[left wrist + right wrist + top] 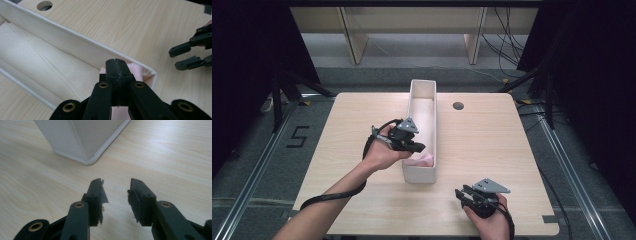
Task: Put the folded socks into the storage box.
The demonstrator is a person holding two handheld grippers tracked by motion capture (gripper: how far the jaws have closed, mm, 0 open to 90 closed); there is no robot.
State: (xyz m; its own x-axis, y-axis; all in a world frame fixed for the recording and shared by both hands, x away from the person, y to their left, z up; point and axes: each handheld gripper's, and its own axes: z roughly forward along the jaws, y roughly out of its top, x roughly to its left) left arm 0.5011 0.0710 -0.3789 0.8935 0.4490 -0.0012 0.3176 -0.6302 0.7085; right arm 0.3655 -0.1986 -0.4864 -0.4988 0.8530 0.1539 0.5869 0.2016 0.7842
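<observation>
Soft overhead light is falling evenly on the pale wooden table (pixel 492 150), leaving faint shadows. The dark side curtains are swallowing detail, and both gripper views are looking slightly blurred up close.

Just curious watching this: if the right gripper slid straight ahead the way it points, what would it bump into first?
Probably the white box. The right gripper, jaws open and empty, points over bare table toward the box's near corner; it might just pass beside that corner, depth is unclear.

Left hand-held gripper (pixel 418 147) has its jaws pressed together; right hand-held gripper (pixel 460 194) gapes.
</observation>
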